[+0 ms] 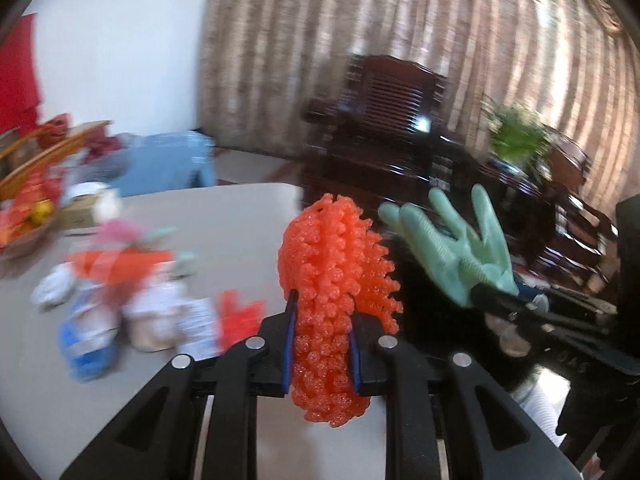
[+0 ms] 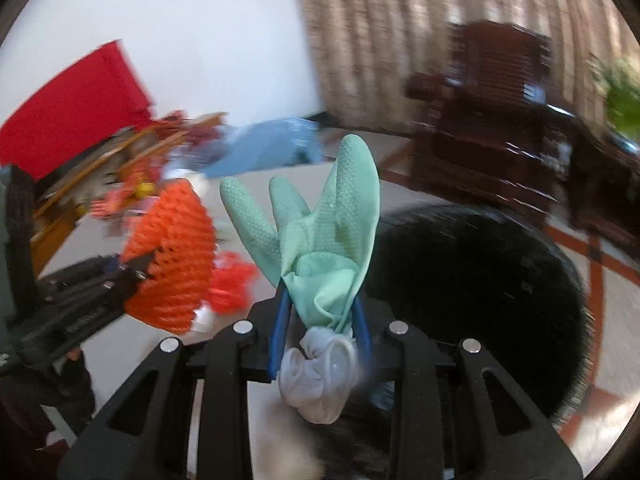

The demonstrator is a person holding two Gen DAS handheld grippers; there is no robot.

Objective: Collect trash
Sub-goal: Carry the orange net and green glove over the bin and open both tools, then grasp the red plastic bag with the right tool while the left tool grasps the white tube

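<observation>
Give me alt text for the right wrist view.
The right gripper is shut on a green rubber glove, fingers pointing up. To its left, the left gripper holds orange foam netting above the grey table.

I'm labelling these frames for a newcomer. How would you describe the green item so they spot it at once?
Start at the grey table; off its right edge, over a black bin, the right gripper is shut on a mint-green rubber glove. Its fingers point up, unlike the bumpy orange foam net beside it.

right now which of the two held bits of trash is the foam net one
The orange foam net, clamped in the left gripper; the right gripper grips a smooth green rubber glove.
</observation>
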